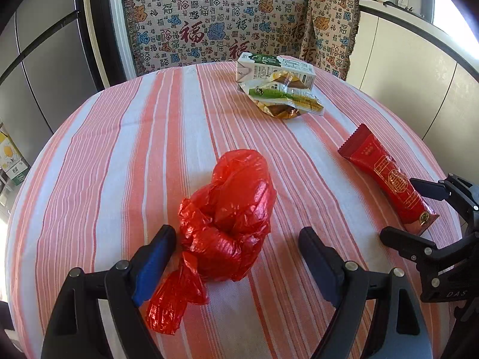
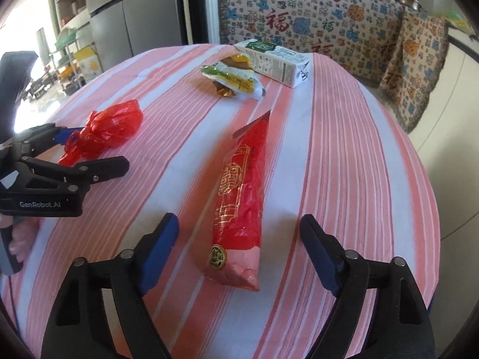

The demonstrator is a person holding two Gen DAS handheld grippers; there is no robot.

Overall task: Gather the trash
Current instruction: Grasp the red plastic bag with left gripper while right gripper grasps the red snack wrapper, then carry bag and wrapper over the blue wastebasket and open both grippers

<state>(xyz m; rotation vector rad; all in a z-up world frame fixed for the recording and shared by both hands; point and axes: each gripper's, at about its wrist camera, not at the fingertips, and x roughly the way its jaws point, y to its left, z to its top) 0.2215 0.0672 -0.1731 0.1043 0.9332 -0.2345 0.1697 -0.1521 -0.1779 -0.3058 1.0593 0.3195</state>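
Right now both tongs stand wide apart with nothing clamped in either. The right tongs (image 2: 239, 251) hang over the near end of the long red snack wrapper (image 2: 239, 200), its pink sealed tail lying between the two blue-padded fingers (image 2: 158, 254) without touching them. To take it well, I'd say the hand should come down until the pads straddle the wrapper's body just above that tail, where it looks fuller, then close across its narrow width, not along its length; a pinch on the flat seal alone would likely slip, and crinkly film tends to slide out of a shallow bite. The left tongs (image 1: 236, 245) sit around the knotted red plastic bag (image 1: 227, 224), the left pad just beside the crumpled bulk and the right pad clear of it, so that one seems ready for a squeeze on the thick middle, not the loose tail trailing toward the camera. Farther across the striped desk (image 1: 104, 179), well apart from both tongs, a small heap waits: a green-and-white milk carton (image 1: 275, 70) lying on its side, with a green and yellow wrapper (image 1: 284, 97) resting against it and something gold and crumpled beneath. I cannot see any bin in either view, so where the trash should go I cannot say.
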